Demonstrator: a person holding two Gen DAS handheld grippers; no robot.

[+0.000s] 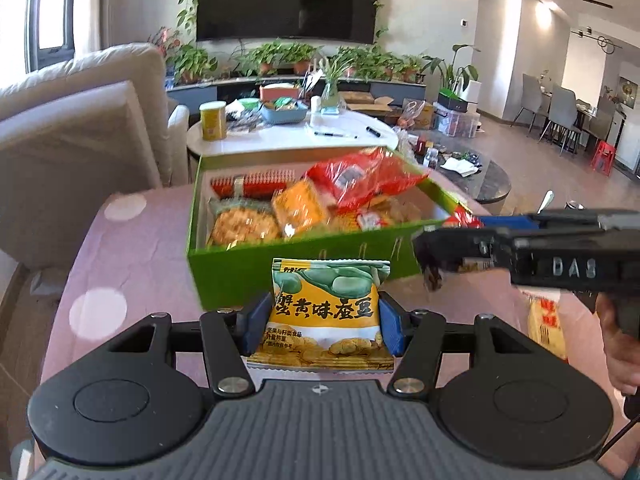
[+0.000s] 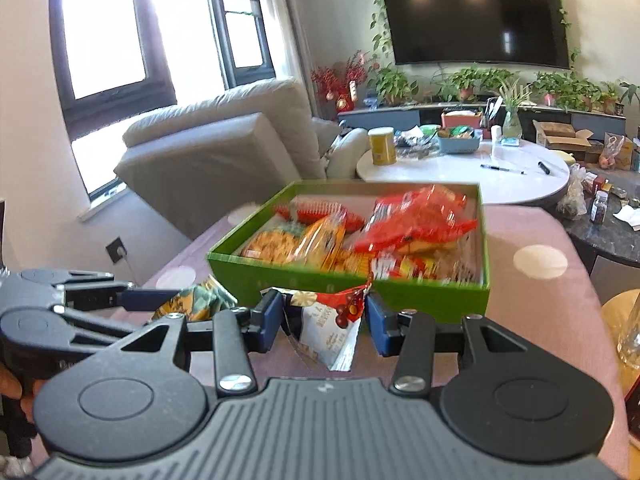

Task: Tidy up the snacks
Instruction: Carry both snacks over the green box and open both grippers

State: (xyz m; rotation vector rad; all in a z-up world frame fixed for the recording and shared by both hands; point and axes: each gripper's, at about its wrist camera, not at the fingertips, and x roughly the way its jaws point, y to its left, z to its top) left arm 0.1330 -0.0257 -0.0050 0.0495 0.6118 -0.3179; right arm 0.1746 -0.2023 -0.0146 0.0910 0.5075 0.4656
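My left gripper (image 1: 323,320) is shut on a yellow and green bean snack packet (image 1: 326,312), held upright just before the green snack box (image 1: 240,276). The box holds several packets, among them a big red bag (image 1: 360,180) and round crackers (image 1: 244,226). My right gripper (image 2: 323,322) is shut on a white and red snack packet (image 2: 334,328), also in front of the green box (image 2: 320,286). In the left wrist view the right gripper (image 1: 460,236) reaches in from the right beside the box. In the right wrist view the left gripper (image 2: 192,300) shows at the left with its packet (image 2: 196,304).
A pink dotted cloth (image 1: 132,256) covers the table. A yellow packet (image 1: 546,328) lies at its right. Behind stand a beige sofa (image 1: 80,132), a white round table (image 1: 288,136) with a yellow can (image 1: 213,121), and a dark side table (image 2: 616,232). A glass (image 2: 632,332) stands at the right.
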